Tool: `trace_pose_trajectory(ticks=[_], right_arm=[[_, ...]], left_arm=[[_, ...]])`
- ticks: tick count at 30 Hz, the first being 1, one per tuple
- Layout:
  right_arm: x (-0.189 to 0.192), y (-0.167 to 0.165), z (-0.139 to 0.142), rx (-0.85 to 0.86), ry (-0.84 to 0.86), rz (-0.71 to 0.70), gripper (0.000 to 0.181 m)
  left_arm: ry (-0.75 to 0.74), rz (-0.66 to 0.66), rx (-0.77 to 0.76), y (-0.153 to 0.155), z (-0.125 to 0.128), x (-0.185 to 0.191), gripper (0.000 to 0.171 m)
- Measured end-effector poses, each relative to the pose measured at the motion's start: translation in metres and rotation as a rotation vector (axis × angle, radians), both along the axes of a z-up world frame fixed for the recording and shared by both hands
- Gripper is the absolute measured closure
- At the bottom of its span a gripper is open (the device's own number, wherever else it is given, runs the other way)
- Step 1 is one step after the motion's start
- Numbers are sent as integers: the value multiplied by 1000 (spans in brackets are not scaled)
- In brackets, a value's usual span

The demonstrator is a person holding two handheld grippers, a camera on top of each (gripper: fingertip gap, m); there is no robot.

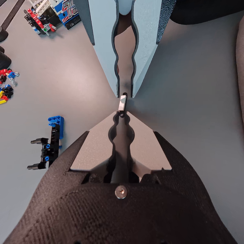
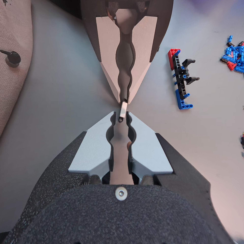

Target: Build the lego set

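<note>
A small black lego link with a white tile on it [image 1: 122, 104] hangs between my two grippers, above the grey table [image 1: 66, 79]. My left gripper [image 1: 121, 112], with beige fingers, is shut on one end of this piece. It shows from the far side in the right wrist view [image 2: 124, 102]. My right gripper [image 2: 121, 113], with pale blue fingers, is open. Its tips stand on either side of the piece's other looped end [image 2: 120, 120] with a small gap on each side. The right gripper also shows in the left wrist view [image 1: 124, 96].
A black beam assembly with blue and red corner pieces [image 2: 182, 79] lies on the table; it also shows in the left wrist view [image 1: 52, 142]. A partly built blue-and-white vehicle [image 1: 52, 14] stands far left. Loose pieces [image 2: 233, 56] and black tyres [image 1: 4, 59] lie around. Beige fabric [image 2: 13, 52] borders the table. My two grippers' fingertips are within a few centimetres of each other. Left tips and right tips are each some 30 cm from the partly built blue-and-white vehicle [image 1: 52, 14].
</note>
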State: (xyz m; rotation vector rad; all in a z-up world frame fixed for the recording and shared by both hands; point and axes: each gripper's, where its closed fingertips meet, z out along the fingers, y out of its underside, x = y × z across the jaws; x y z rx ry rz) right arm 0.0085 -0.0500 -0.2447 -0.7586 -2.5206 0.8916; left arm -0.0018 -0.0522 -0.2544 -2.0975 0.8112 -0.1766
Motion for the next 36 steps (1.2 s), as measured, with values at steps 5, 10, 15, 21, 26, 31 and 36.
trace_pose_trajectory(ticks=[5, 10, 15, 21, 26, 31, 36], right_arm=[[-12, 10, 21, 47, 161, -8, 151], [-32, 19, 57, 235, 506, 15, 140], [-41, 14, 95, 415, 746, 50, 141], [-43, 12, 116, 539, 829, 19, 145], [-36, 10, 136, 591, 920, -11, 170], [-25, 5, 145, 553, 939, -18, 171], [-13, -2, 156, 410, 913, -27, 171]], left_arm=[[-42, 38, 18, 6, 22, -18, 165], [-32, 37, 33, 10, 60, -36, 165], [-4, 26, 19, 12, 99, -38, 165], [-42, 34, -10, 16, 130, -29, 165], [-85, 39, -28, 16, 143, -20, 166], [-268, 35, -107, 8, 153, -7, 166], [-507, 29, -190, 2, 167, 4, 165]])
